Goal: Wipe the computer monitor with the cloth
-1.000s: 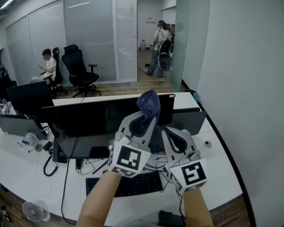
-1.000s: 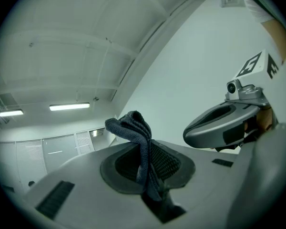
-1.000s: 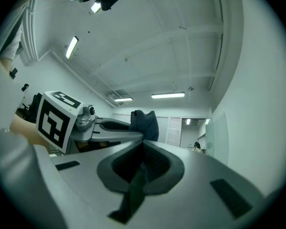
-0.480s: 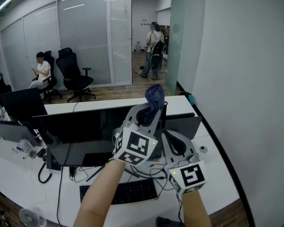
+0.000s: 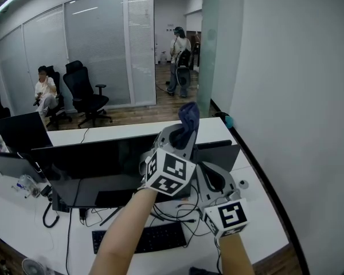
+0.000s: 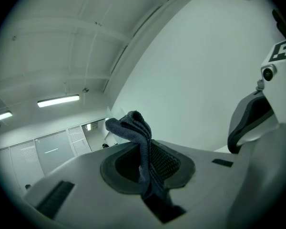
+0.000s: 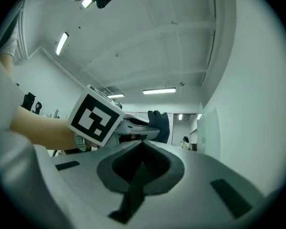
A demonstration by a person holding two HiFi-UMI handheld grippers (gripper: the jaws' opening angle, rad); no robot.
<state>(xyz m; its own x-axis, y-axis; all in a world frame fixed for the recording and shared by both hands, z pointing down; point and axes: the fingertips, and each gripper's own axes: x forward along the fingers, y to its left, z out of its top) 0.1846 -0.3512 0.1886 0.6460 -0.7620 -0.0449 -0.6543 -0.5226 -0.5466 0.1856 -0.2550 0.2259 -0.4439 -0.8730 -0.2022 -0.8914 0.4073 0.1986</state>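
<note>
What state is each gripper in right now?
Left gripper: shut on the cloth.
Right gripper: shut, nothing between its jaws.

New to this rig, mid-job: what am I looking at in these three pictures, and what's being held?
There is no robot arm: a person holds a gripper in each hand. The wide picture comes from a head camera looking down; the other two cameras ride on the grippers. The left gripper is shut on a dark blue cloth, up by the black monitor's top edge. The right gripper is shut and empty. On the white desk lie a keyboard and cables.
</note>
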